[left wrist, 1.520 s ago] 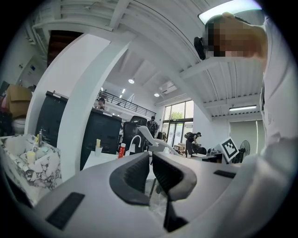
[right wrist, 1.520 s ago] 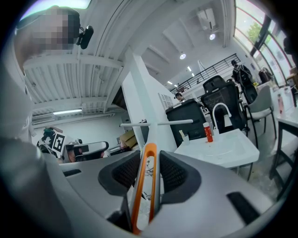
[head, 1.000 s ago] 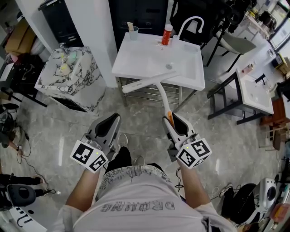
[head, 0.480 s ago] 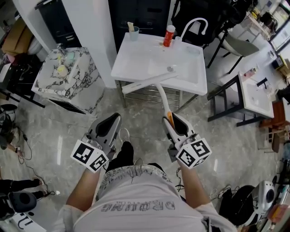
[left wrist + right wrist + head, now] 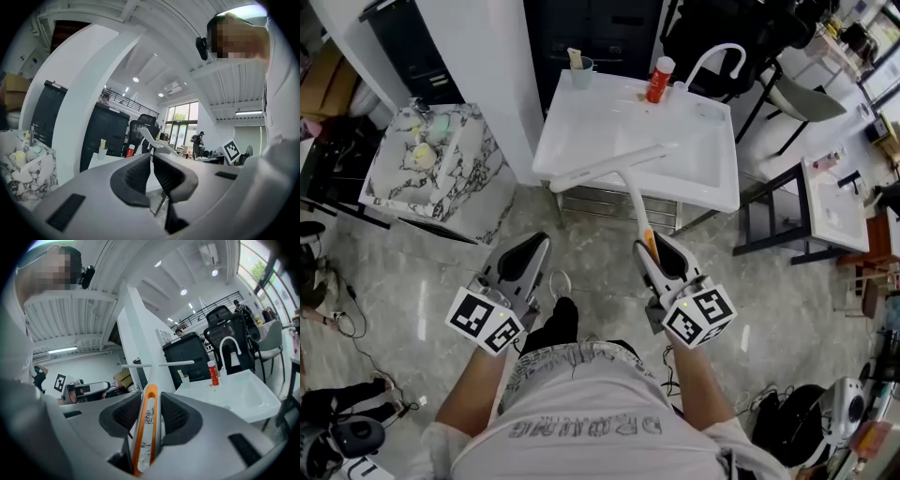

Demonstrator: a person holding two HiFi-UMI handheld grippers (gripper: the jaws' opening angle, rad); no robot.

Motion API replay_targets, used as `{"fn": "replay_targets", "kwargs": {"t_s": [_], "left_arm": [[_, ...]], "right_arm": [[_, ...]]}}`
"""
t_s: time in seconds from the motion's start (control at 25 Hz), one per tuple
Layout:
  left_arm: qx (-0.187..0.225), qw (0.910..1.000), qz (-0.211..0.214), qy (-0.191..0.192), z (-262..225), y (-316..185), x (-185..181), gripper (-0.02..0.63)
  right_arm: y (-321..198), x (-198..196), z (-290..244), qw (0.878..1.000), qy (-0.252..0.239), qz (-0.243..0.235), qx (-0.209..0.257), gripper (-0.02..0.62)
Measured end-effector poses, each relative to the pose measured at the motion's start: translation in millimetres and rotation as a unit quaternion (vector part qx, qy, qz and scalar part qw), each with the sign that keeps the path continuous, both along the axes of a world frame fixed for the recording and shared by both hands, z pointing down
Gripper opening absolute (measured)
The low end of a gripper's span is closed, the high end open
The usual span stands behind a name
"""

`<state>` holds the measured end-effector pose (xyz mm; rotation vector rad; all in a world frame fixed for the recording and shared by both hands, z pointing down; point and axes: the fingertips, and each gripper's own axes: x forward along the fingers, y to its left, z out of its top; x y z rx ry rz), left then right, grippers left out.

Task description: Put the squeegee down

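Two pads of the right gripper [image 5: 149, 401] were clamped on the orange-edged handle of the squeegee [image 5: 630, 192]. Its blade was raised at twelve o'clock, seen across the white sink's [image 5: 581, 117] near edge. At nine o'clock, the left gripper [image 5: 151, 164] was closed on nothing.

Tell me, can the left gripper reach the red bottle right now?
Probably not yet. The left gripper is over the floor, short of the sink, and the red bottle stands at its far back edge. The squeegee also hangs across the front.
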<state>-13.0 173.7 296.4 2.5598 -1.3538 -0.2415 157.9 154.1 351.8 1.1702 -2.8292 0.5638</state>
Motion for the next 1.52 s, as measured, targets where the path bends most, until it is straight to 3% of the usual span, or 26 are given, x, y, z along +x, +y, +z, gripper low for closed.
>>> {"fn": "replay_targets", "kwargs": {"t_s": [0.76,1.52], "left_arm": [[-0.019,0.9993,0.031,0.005,5,-127,-65,0.034],[-0.024,0.9990,0.035,0.009,13,-195,-119,0.034]], "right_arm": [[-117,-72,5,0.999,0.020,0.017,-0.019,0.141],[-180,-116,4,0.999,0.033,0.033,-0.021,0.141]]}}
